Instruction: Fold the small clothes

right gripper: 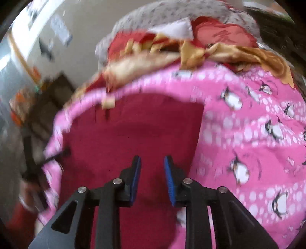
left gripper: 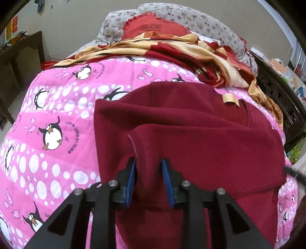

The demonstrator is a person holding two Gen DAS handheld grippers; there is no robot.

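Note:
A maroon fleece garment [left gripper: 191, 124] lies partly folded on a pink penguin-print bedspread [left gripper: 47, 105]. My left gripper [left gripper: 148, 160] hovers low over the garment's near part. A raised fold of the maroon cloth [left gripper: 142, 145] stands between its blue pads [left gripper: 131, 178], and the jaws are parted and do not pinch it. In the blurred right wrist view, my right gripper [right gripper: 152, 157] is open over the same garment [right gripper: 133, 124] near its right edge, with nothing between its fingers. The bedspread [right gripper: 248, 134] shows to the right of it.
A rumpled red-and-cream cloth [left gripper: 172, 51] lies beyond the garment. Behind it are a red pillow [left gripper: 153, 26] and a grey floral pillow [left gripper: 191, 17]. A dark wooden table [left gripper: 23, 57] stands at the left, and a dark carved bed frame [left gripper: 277, 99] at the right.

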